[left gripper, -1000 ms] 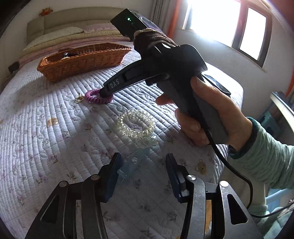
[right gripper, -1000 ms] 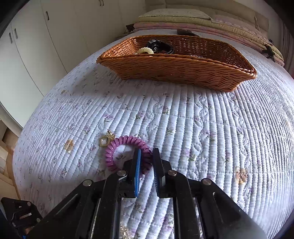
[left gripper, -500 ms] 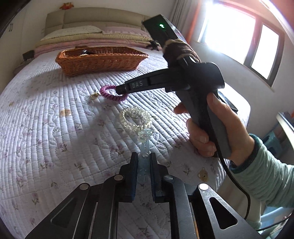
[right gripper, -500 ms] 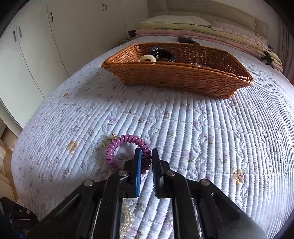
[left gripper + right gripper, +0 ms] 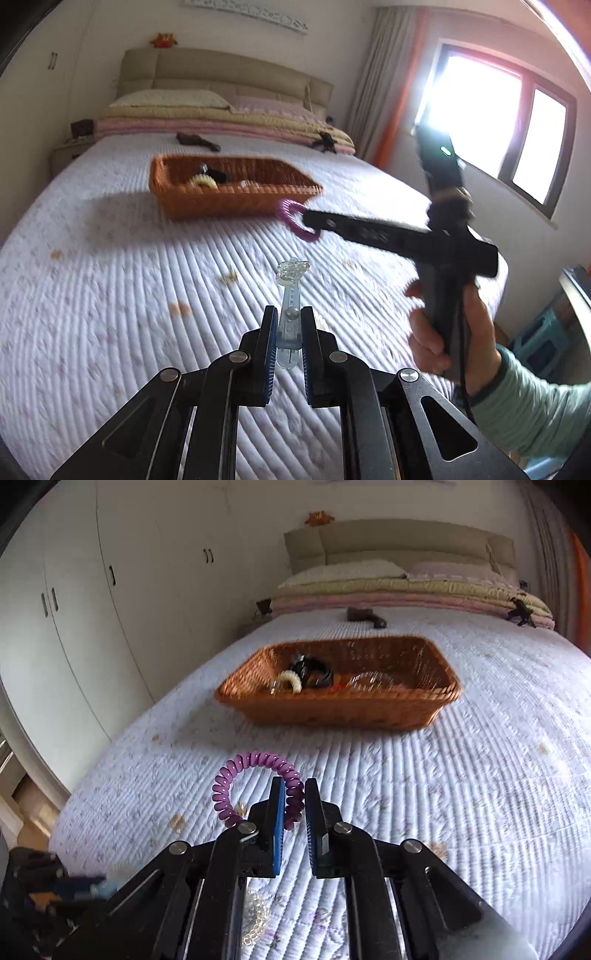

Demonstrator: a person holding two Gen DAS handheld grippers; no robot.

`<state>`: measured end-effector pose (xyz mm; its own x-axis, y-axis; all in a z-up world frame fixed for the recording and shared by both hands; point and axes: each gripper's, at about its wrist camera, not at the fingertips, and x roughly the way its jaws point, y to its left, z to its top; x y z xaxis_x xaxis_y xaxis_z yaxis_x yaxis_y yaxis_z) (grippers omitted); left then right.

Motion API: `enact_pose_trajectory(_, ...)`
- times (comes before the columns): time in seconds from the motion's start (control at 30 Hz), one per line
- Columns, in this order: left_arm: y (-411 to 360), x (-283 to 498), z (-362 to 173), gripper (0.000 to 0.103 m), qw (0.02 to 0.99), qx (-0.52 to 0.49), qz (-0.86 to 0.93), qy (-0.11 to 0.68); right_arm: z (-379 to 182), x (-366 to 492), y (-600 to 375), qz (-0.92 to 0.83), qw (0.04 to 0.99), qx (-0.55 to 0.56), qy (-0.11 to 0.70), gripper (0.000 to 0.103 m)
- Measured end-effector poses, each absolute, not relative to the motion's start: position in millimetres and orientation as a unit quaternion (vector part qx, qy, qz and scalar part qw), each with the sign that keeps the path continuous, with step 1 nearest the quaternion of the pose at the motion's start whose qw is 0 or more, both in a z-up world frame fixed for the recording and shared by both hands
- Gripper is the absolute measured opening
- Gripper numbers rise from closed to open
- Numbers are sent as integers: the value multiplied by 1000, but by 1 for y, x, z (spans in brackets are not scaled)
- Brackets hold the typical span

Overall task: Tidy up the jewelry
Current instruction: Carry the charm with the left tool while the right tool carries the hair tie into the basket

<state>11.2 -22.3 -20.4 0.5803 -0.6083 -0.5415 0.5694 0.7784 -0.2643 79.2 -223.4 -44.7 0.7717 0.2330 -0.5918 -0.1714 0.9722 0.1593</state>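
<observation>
Quilted bed (image 5: pixel 110 295), 2 items lifted clear: left gripper (image 5: pixel 289 325) just clamped on clear hair clip (image 5: pixel 291 295), right gripper (image 5: pixel 294 805) clamped on purple coil bracelet (image 5: pixel 236 775); wicker basket (image 5: pixel 332 709) at frame centre judged next.

Both views ride low behind their own fingers, looking along the bed toward the wicker basket (image 5: pixel 236 195) — the landmark here. The left wrist view sits farther back from it and to its right, taking in the window side. The right wrist view faces the basket (image 5: pixel 332 709) more squarely and nearer — wardrobe doors to its left. Both share basket, quilt and headboard.
</observation>
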Motion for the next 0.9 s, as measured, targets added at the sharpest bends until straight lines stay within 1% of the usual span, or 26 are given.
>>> enact_pose_trajectory(0.17,-30,67,22,12,910,-38,-301,285,-1,100,-236,70,958,24,278,12)
enact_pose_trajectory(0.27,-34,113,42,12,915,-55,-291,273,16,129,-245,43,962,10,271,12)
enact_pose_trajectory(0.37,-45,161,48,12,919,-65,-277,274,19,167,-260,22,959,21,282,12)
enact_pose_trajectory(0.47,-65,208,39,12,920,-73,-257,288,11,210,-276,10,953,35,302,12)
enact_pose_trajectory(0.63,-92,266,-9,12,917,-83,-205,333,-30,273,-285,-2,931,56,361,12)
enact_pose_trajectory(0.77,-100,279,-36,12,913,-75,-179,359,-54,285,-285,-14,922,56,383,12)
enact_pose_trajectory(0.9,-106,283,-42,12,913,-61,-173,364,-72,290,-286,-9,913,63,403,13)
